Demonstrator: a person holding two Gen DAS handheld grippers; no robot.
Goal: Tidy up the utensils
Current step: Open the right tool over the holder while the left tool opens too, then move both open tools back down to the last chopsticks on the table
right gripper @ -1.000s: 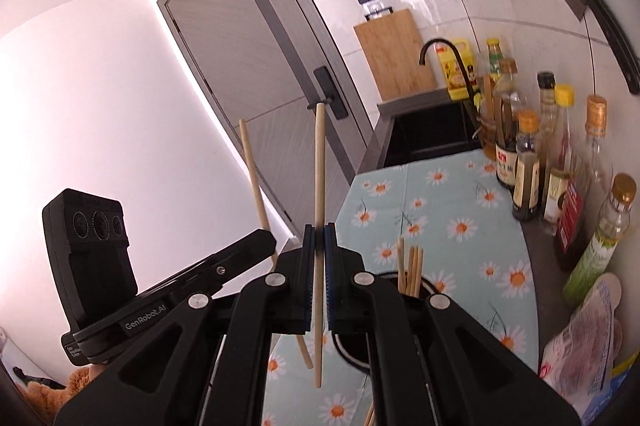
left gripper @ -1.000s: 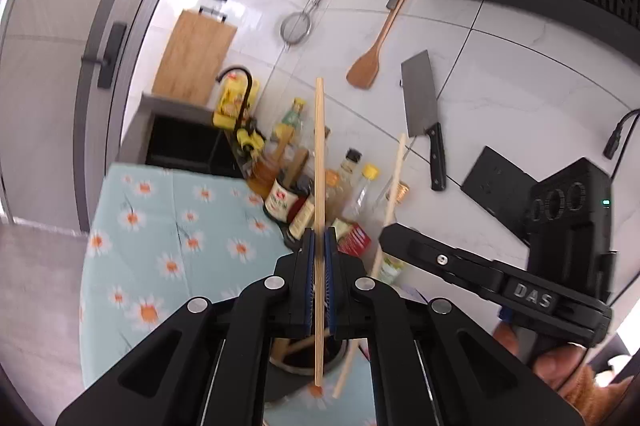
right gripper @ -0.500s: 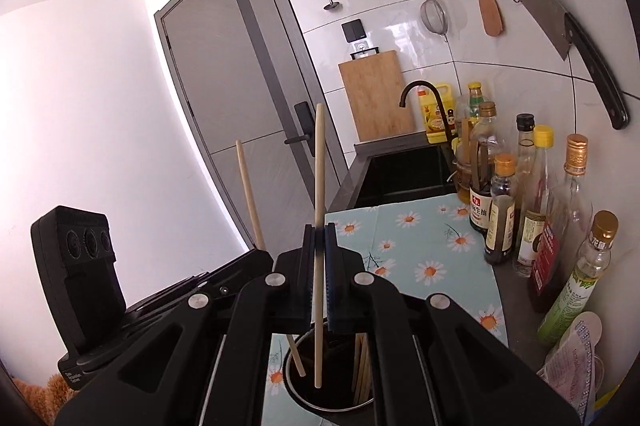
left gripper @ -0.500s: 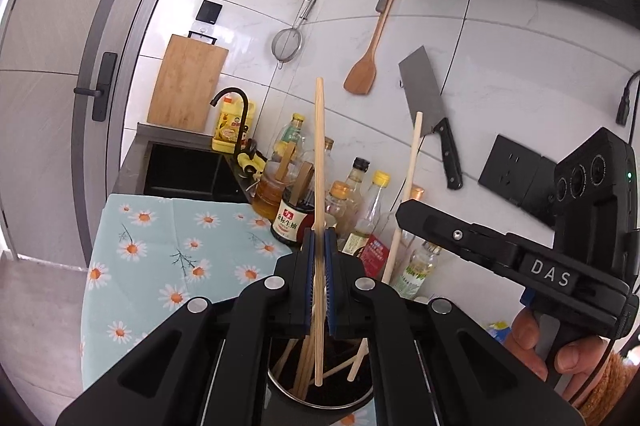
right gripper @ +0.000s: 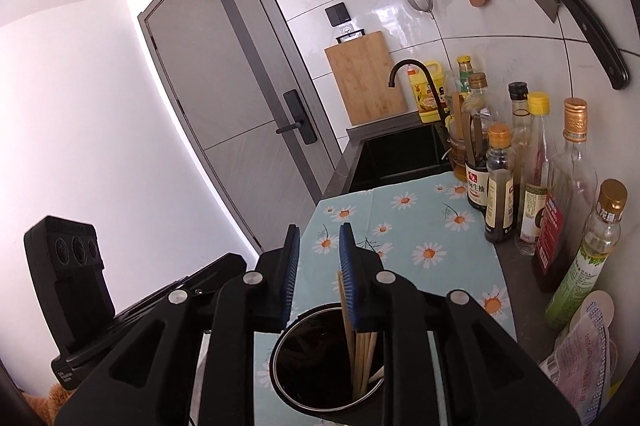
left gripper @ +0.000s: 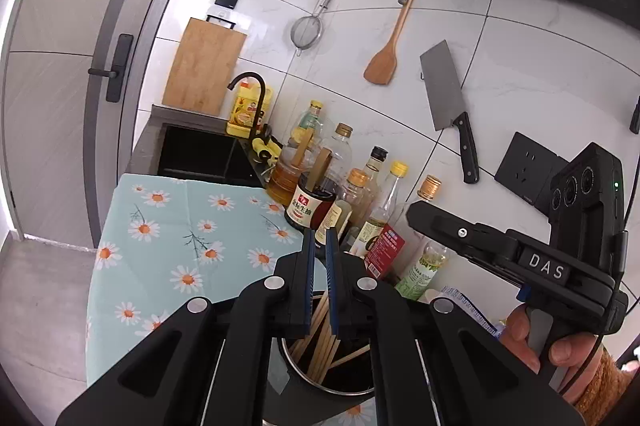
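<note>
Daisy-printed blue cloth (right gripper: 440,266) covers the counter; nearest, both the left gripper (left gripper: 319,268) and right gripper (right gripper: 319,266) hang parted and empty directly above the round black metal holder (right gripper: 296,386), where pale wooden chopsticks (right gripper: 362,358) stand near-upright; brown sauce bottles (right gripper: 498,186) line the wall beyond.

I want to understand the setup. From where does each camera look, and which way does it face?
Left wrist: sits on the left gripper, looks down into the holder toward the tiled wall; right gripper and hand show.
Right wrist: sits on the right gripper, faces the door; left gripper shows.
Shared: holder, chopsticks, cloth.
</note>
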